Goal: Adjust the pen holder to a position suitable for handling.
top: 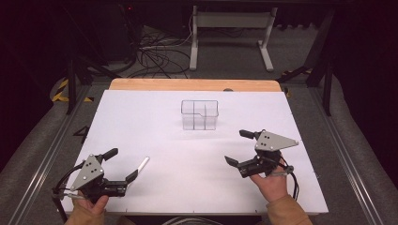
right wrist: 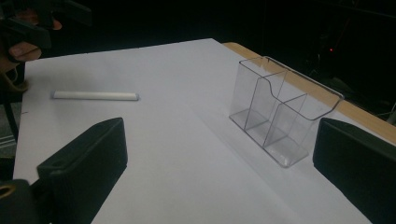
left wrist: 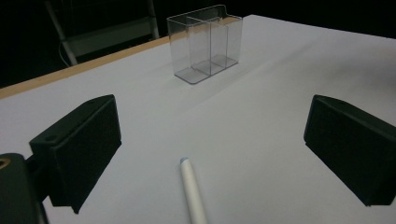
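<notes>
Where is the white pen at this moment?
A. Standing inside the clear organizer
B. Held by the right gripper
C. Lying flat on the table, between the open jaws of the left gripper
C: the white pen lies flat on the table, between the wide-open jaws of the left gripper, untouched.

I see the white pen [left wrist: 192, 191] cut off by the bottom edge of the left gripper view; lower end unseen. In the high view, its markings are too small to read.
</notes>
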